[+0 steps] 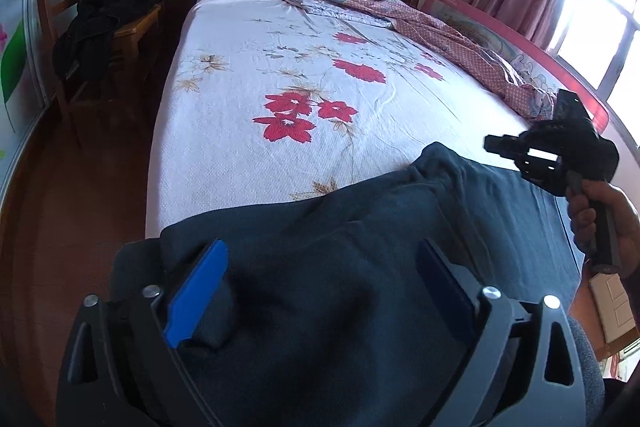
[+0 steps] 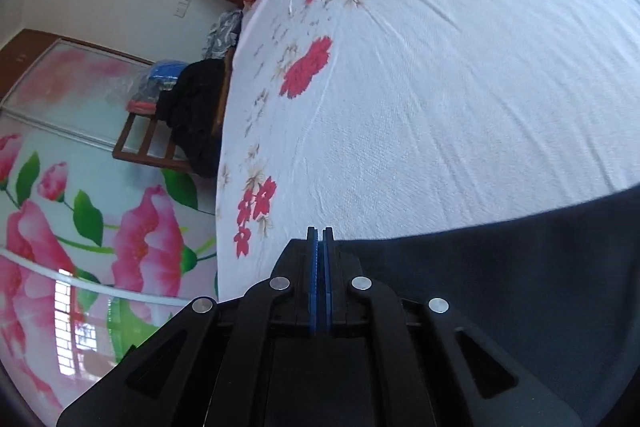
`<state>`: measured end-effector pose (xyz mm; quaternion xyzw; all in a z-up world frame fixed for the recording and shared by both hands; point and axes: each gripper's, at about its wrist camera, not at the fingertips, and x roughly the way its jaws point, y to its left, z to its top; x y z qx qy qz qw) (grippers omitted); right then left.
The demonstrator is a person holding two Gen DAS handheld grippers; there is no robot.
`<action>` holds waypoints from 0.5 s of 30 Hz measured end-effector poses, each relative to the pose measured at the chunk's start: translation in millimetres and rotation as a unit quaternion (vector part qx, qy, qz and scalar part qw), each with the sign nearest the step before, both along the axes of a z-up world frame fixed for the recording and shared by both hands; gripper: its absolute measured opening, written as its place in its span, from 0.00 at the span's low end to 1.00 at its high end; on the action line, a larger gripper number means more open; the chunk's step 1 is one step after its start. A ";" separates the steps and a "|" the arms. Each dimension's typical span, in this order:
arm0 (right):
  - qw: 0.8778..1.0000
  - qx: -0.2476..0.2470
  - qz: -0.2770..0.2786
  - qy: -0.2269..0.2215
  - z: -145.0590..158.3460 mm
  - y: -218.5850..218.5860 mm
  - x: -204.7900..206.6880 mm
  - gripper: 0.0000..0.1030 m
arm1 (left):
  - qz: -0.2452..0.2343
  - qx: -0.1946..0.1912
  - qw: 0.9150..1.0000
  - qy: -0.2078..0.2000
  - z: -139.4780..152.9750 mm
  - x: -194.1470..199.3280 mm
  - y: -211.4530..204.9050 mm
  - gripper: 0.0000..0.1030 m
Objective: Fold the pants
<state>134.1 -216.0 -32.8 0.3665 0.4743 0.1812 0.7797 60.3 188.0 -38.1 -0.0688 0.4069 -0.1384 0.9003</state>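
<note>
Dark navy pants (image 1: 360, 235) lie across the near end of the bed, partly bunched and hanging over the near edge. My left gripper (image 1: 320, 287) is open, its blue pads (image 1: 196, 291) spread wide with pants cloth between and under them. My right gripper (image 1: 492, 145) is held in a hand above the pants' right part. In the right wrist view the right gripper (image 2: 320, 239) is shut, pads pressed together with nothing between them, above the pants' edge (image 2: 500, 267).
The bed sheet (image 1: 280, 67) is white with red flowers. A pink quilt (image 1: 420, 23) lies bunched along the far right side by a pink bed rail (image 1: 520, 43). A wooden chair (image 1: 100, 27) piled with black clothes stands left of the bed. A flowered wardrobe door (image 2: 80, 227) is at left.
</note>
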 end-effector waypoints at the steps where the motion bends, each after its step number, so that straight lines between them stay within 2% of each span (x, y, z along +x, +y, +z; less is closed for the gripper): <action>1: 1.000 0.010 -0.012 -0.009 6.2 -19.3 -17.7 0.05 | 0.008 0.007 1.000 0.002 3.7 -2.4 -1.1 0.97; 2: 0.999 0.012 -0.031 -0.020 13.4 -40.9 -39.4 0.29 | 0.015 0.012 1.000 0.004 7.4 -4.8 -2.2 0.98; 3: 0.998 0.004 -0.058 -0.030 19.8 -66.7 -62.0 0.58 | 0.023 0.015 1.000 0.006 11.4 -8.7 -3.6 0.98; 4: 0.995 -0.002 -0.087 -0.045 26.8 -95.3 -85.6 0.63 | 0.033 0.018 0.999 0.007 15.0 -13.2 -6.2 0.98; 6: 0.986 -0.018 -0.153 -0.062 34.7 -154.5 -133.1 0.63 | 0.040 0.015 0.999 0.014 22.7 -24.2 -16.9 0.98; 8: 0.969 -0.012 -0.241 -0.058 33.3 -221.5 -180.3 0.63 | 0.033 0.005 0.999 0.014 29.2 -39.0 -34.1 0.98; 10: 0.939 -0.002 -0.340 -0.054 24.4 -282.3 -224.9 0.63 | 0.001 -0.006 1.000 0.019 31.8 -53.5 -60.0 0.98; 13: 0.895 0.012 -0.444 -0.045 1.1 -346.4 -266.5 0.63 | -0.058 -0.016 0.998 0.026 32.7 -71.8 -102.7 0.98; 15: 0.880 0.037 -0.471 -0.041 -18.6 -372.1 -273.7 0.63 | -0.086 -0.024 0.995 0.033 30.5 -79.6 -127.1 0.98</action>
